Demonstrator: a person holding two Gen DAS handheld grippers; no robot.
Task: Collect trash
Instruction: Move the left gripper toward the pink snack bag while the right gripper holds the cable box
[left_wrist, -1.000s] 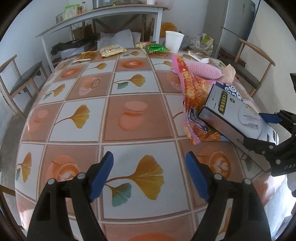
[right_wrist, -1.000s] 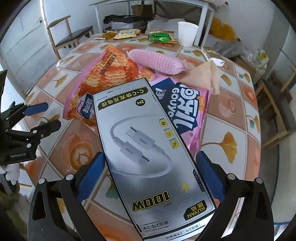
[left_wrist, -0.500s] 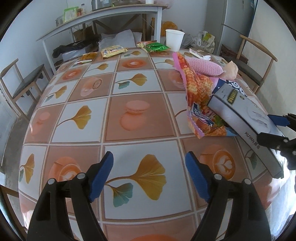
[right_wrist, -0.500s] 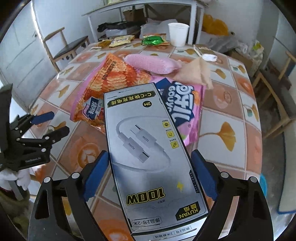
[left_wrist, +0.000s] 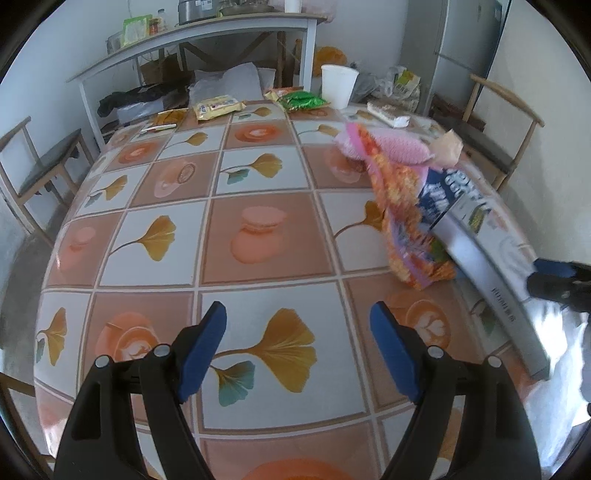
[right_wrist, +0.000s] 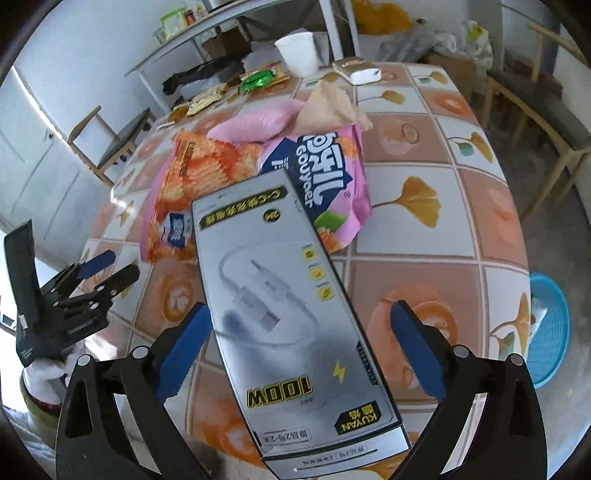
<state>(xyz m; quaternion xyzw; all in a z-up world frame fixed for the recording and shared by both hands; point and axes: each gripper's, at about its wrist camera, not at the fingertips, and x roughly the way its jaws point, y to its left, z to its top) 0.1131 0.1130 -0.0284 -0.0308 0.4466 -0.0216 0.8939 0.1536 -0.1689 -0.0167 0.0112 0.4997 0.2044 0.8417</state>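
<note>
A silver cable box (right_wrist: 295, 314) lies tilted between the fingers of my right gripper (right_wrist: 299, 336). The jaws stand wide; only the left pad looks near its edge. The box also shows in the left wrist view (left_wrist: 491, 266), leaning on a pink and orange snack bag (right_wrist: 207, 177) (left_wrist: 406, 218). A pink knitted item (right_wrist: 255, 125) and a tan wrapper (right_wrist: 332, 107) lie behind. My left gripper (left_wrist: 297, 347) is open and empty over the near table.
A white paper cup (left_wrist: 338, 90), green (left_wrist: 303, 99) and yellow (left_wrist: 218, 107) snack packets sit at the table's far edge. A blue basket (right_wrist: 550, 328) stands on the floor at right. Chairs flank the table.
The right gripper has drawn back and risen; the box now sits tilted, farther from the bags, and the jaws look slightly wider. The left gripper stayed put.
</note>
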